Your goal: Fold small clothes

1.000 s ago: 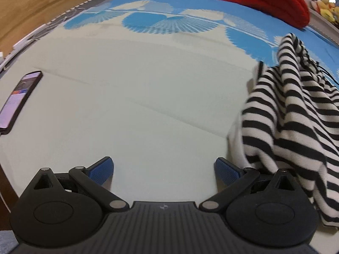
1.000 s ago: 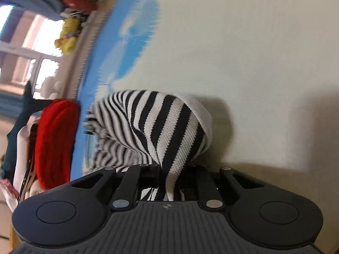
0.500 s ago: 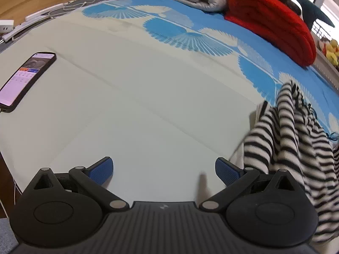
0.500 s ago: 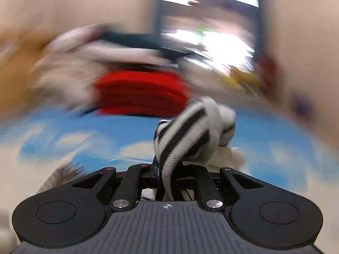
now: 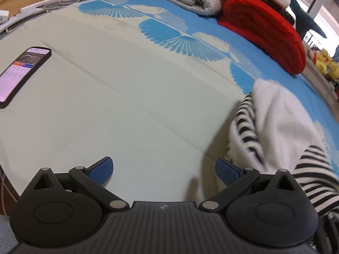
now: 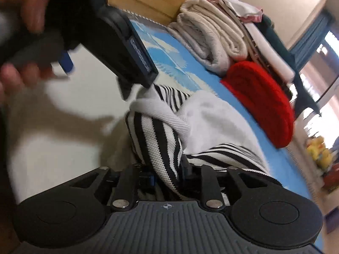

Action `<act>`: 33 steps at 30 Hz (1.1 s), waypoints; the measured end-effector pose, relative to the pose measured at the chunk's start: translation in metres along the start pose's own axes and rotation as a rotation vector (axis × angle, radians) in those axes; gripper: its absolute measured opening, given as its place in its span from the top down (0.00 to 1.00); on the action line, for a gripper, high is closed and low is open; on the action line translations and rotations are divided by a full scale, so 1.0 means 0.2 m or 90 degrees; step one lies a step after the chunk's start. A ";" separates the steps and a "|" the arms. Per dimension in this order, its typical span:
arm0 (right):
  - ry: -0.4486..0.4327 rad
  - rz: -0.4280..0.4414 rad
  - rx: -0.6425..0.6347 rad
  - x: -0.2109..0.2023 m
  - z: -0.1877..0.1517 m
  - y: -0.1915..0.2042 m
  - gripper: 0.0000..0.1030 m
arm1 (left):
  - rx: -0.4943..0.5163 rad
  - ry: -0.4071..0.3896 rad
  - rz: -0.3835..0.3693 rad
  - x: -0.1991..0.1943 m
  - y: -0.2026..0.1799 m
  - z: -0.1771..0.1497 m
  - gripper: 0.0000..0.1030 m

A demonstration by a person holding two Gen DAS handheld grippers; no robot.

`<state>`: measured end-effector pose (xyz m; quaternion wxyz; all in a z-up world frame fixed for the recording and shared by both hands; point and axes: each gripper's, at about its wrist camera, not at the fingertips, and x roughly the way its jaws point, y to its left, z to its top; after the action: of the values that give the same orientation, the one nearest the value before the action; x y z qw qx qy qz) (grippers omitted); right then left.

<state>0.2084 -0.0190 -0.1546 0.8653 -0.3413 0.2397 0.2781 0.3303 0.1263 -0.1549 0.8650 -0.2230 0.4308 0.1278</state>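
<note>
the striped garment [image 6: 161,144] sits between the opening right gripper [image 6: 166,175] jaws, just right of the spread, empty left gripper [image 5: 164,170].

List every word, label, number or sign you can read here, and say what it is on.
None can be read.
Phone: its lit screen shows coloured tabs and rows of text, too small to read.
Left gripper: embossed lettering on its body, too blurred to read.
Both gripper bases: a small round emblem, no letters.
</note>
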 end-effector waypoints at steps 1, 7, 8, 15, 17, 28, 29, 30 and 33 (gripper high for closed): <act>-0.011 0.040 0.019 -0.04 0.00 -0.01 0.47 | -0.007 -0.006 -0.016 -0.01 0.00 0.00 0.00; -0.119 0.029 0.219 -0.46 -0.06 -0.26 0.45 | 0.003 -0.045 -0.118 -0.13 -0.02 0.01 0.00; -0.122 0.003 0.251 -0.50 -0.08 -0.31 0.45 | 0.009 -0.042 -0.147 -0.15 -0.03 0.01 0.00; -0.032 -0.080 0.321 -0.44 -0.25 -0.47 0.47 | 0.127 -0.022 -0.256 -0.23 -0.22 -0.05 0.00; -0.019 -0.078 0.332 -0.39 -0.28 -0.47 0.47 | 0.181 -0.004 -0.259 -0.21 -0.30 -0.08 0.01; 0.018 -0.099 -0.007 -0.34 -0.38 -0.19 0.92 | 0.137 0.081 -0.248 -0.05 -0.20 -0.02 0.84; 0.028 -0.099 -0.043 -0.31 -0.42 -0.14 0.92 | 0.133 0.107 -0.226 0.00 -0.17 -0.04 0.85; 0.032 -0.098 -0.069 -0.29 -0.44 -0.09 0.92 | 0.133 0.124 -0.212 0.04 -0.15 -0.06 0.85; 0.027 -0.096 -0.083 -0.29 -0.44 -0.06 0.92 | 0.126 0.137 -0.199 0.10 -0.12 -0.11 0.82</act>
<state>0.1545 -0.1086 -0.1705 0.8545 -0.4196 0.2129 0.2201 0.3367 0.0943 -0.1753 0.8408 -0.2134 0.4917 -0.0753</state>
